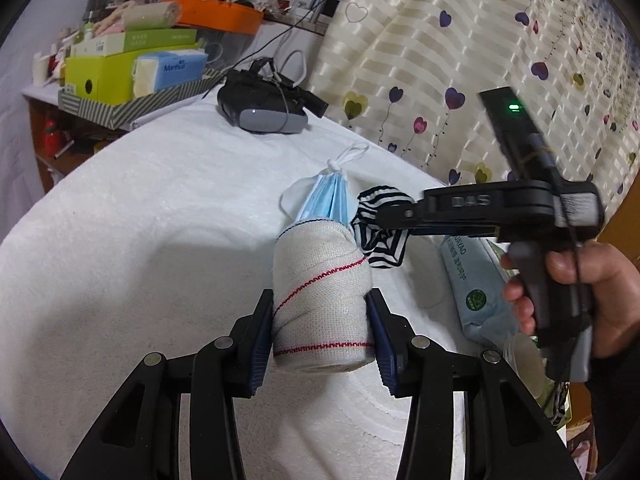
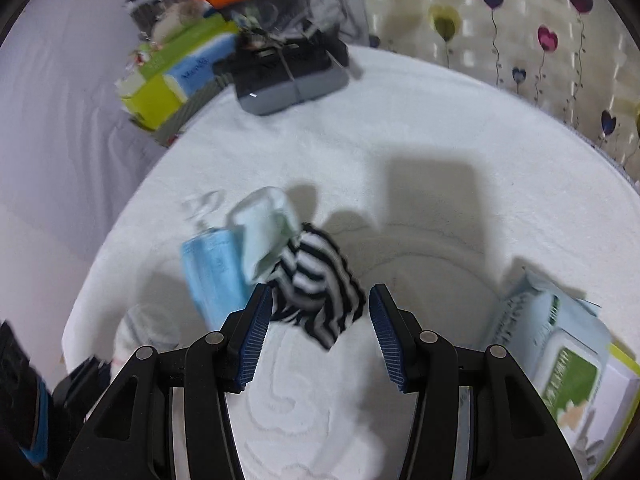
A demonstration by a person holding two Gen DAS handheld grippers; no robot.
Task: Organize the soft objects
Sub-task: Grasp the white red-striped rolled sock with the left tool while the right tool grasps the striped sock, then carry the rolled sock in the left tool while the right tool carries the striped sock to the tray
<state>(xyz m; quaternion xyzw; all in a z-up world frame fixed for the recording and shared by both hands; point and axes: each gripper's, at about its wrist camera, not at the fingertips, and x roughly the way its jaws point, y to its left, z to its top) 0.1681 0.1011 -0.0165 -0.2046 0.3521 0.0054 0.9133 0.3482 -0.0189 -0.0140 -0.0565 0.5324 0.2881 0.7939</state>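
Clamped between the blue pads of the left gripper point(image 1: 323, 332), a rolled bandage point(image 1: 322, 300) — off-white with a thin red stitched line — is held upright above the white towel point(image 1: 140, 220) that covers the table. Just behind the roll, a folded blue face mask point(image 1: 326, 200) with a knotted white ear loop is seen, and beside it a black-and-white striped cloth point(image 1: 380, 236). In the left wrist view the right gripper point(image 1: 396, 216) is carried in from the right by a hand point(image 1: 592, 292), its black fingers reaching the striped cloth; whether the cloth is touched cannot be told from this view. In the right wrist view the right gripper point(image 2: 320, 332) is seen spread apart, with the striped cloth point(image 2: 316, 292) lying between its fingertips and nothing pinched. The face mask point(image 2: 214, 272) lies just left of the cloth, partly covered by a pale folded item that is blurred. A pack of wet wipes point(image 2: 560, 360) rests at the right edge of the towel point(image 2: 400, 140) — well apart from the cloth. A dark grey headset point(image 1: 264, 108) lies at the far side of the table, near a striped tray point(image 1: 120, 108) of boxes.
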